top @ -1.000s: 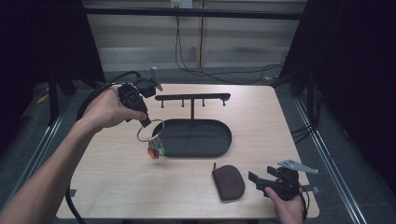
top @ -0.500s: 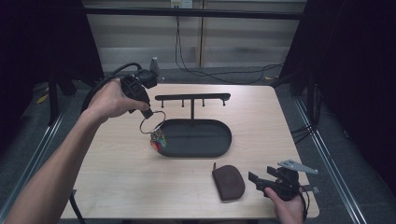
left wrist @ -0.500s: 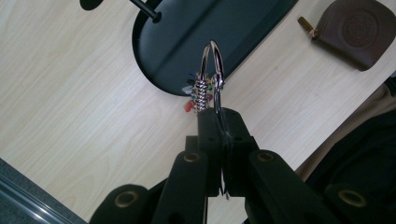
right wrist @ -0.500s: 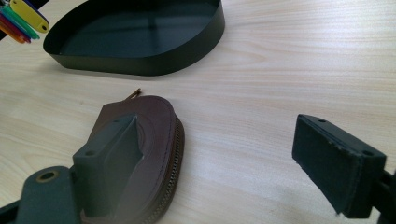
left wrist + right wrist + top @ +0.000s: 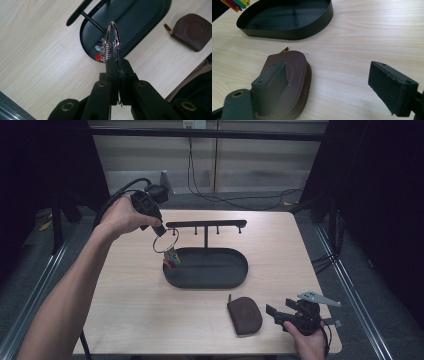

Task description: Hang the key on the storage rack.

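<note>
On the pale wooden table (image 5: 125,310), left tongs (image 5: 117,65) pinch a key ring (image 5: 113,40); right tongs (image 5: 337,87) gape empty.

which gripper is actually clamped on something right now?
The left gripper: its jaws are shut on the silver key ring. The right gripper sits open beside the brown zip pouch.

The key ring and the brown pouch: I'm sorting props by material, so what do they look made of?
Key ring: polished metal, judging by its bright silver shine; the coloured tags look like plastic. Brown pouch: apparently matte leather or imitation, with stitching and a zip along its edge.
</note>
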`<action>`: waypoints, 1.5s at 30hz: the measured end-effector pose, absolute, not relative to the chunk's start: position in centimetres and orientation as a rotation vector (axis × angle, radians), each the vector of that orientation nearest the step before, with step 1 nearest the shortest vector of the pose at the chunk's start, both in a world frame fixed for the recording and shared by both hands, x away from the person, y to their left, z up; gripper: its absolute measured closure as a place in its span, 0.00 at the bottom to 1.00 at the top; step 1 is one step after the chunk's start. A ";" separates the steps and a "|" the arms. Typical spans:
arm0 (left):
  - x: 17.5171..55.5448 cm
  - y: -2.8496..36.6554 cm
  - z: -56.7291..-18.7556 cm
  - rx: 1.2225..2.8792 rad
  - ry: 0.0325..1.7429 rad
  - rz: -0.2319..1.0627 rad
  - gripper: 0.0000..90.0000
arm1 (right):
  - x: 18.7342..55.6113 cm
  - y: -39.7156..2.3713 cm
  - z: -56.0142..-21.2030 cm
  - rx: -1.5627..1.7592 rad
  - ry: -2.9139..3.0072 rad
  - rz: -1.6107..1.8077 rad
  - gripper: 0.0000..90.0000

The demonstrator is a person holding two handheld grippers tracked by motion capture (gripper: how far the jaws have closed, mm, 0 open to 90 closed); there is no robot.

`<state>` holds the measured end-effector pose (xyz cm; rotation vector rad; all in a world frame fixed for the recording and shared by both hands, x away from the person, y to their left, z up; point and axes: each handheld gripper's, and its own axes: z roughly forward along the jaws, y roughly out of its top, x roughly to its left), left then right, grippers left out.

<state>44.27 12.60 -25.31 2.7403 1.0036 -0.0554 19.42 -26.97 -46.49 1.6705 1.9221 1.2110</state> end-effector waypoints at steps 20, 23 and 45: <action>46.3 12.1 -27.4 2.737 1.047 -0.022 0.98 | 19.5 -27.0 -46.5 1.671 1.931 1.206 0.17; 46.5 12.2 -28.0 2.740 1.058 -0.030 0.98 | 19.5 -27.0 -46.5 1.666 1.934 1.207 0.17; 46.8 11.9 -29.2 2.710 1.071 -0.023 0.96 | 19.5 -26.9 -46.5 1.663 1.939 1.204 0.17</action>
